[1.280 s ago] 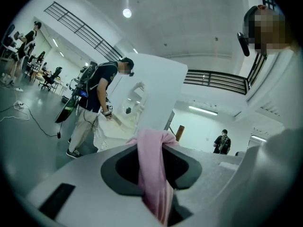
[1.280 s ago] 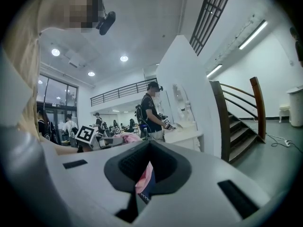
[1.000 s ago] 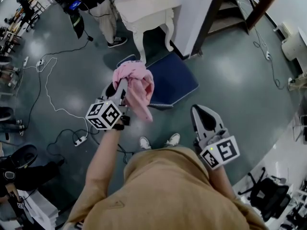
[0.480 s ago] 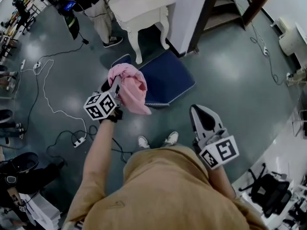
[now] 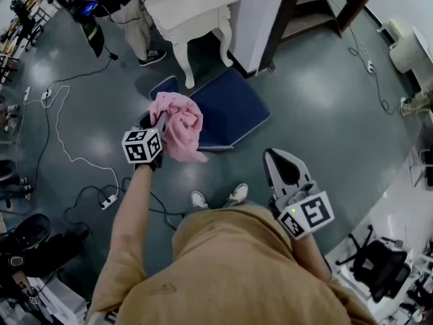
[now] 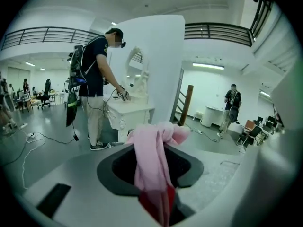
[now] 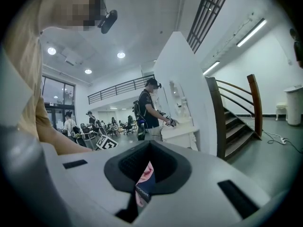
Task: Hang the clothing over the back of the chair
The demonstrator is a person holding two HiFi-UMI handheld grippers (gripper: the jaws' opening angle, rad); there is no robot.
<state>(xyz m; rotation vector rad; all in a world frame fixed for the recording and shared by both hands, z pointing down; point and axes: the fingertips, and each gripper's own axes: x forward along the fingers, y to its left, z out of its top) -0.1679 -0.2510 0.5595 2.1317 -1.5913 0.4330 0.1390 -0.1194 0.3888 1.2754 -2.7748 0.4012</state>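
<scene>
A pink garment (image 5: 181, 124) hangs bunched from my left gripper (image 5: 157, 123), whose marker cube (image 5: 143, 145) faces up. In the left gripper view the pink cloth (image 6: 151, 164) runs between the jaws, which are opening with the cloth still caught in them. It hangs over the left near corner of a blue chair (image 5: 230, 107); whether it touches the chair I cannot tell. My right gripper (image 5: 279, 158) is held apart at the right, above the floor, jaws together and holding nothing. Through their slit (image 7: 142, 183) a bit of pink and blue shows.
A white dressing table (image 5: 193, 12) stands beyond the chair, with a person (image 5: 128, 5) at it. A white pillar (image 5: 260, 12) and wooden stairs (image 5: 308, 5) are behind. Cables and a power strip (image 5: 108, 200) lie on the floor at left. A black office chair (image 5: 375, 269) is lower right.
My left gripper has sunk with the pink garment, and the cloth now hangs lower, bunched closer over the chair. The right gripper has stayed still.
</scene>
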